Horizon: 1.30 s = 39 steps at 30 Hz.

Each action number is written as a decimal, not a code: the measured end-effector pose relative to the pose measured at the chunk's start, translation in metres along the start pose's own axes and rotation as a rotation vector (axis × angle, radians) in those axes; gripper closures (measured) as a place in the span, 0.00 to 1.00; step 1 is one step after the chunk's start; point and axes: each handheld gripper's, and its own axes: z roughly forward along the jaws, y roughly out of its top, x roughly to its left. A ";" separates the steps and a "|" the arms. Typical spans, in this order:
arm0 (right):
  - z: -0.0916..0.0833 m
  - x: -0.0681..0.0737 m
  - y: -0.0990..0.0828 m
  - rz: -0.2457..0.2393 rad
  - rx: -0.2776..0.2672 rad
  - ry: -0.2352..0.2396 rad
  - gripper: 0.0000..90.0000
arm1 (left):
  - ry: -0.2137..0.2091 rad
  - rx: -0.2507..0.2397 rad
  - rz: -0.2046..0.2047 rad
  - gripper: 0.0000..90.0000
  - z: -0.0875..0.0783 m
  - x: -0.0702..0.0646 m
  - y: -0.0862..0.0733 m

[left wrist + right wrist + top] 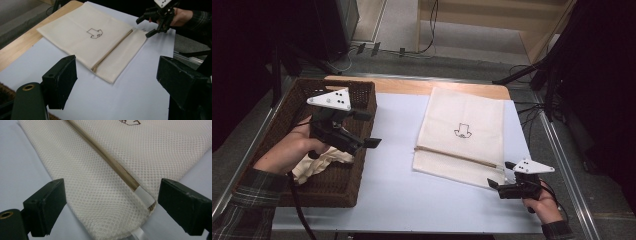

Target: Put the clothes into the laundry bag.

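Mesh bag [460, 135] flat on desk [392, 190]; right gripper [495, 177] jaws spread astride its zipper-end corner, contact unclear. Left gripper [368, 129] jaws spread, empty, over basket [357, 90]; cloth [319, 162] there partly hidden.

Pretty dim room: grey floor [407, 25] up top with cables [432, 30] trailing across, wooden table [412, 86] under a pale sheet [397, 165], dark edges both sides.

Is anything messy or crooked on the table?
A little. The mesh laundry bag lies flat but slightly askew on the blue mat, its far edge reaching onto bare wood. A cream cloth sits crumpled in the wicker basket. Nothing looks spilled or broken.
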 end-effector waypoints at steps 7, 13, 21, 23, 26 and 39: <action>0.000 0.000 0.000 0.003 0.002 -0.002 0.09 | 0.043 0.020 -0.022 0.19 -0.010 0.009 -0.014; 0.001 0.000 0.000 0.004 0.000 -0.002 0.09 | 0.081 0.041 -0.040 0.19 -0.020 0.017 -0.028; 0.001 0.000 0.000 0.005 0.000 -0.002 0.09 | 0.129 0.076 -0.075 0.19 -0.025 0.028 -0.050; 0.001 0.000 0.000 0.005 0.001 -0.001 0.09 | 0.146 0.092 -0.081 0.19 -0.027 0.032 -0.056; 0.001 0.000 0.000 0.005 -0.002 -0.002 0.09 | 0.177 0.119 -0.095 0.19 -0.029 0.037 -0.065; 0.001 0.000 0.000 0.004 0.001 -0.001 0.09 | 0.288 0.239 -0.162 0.19 -0.030 0.060 -0.108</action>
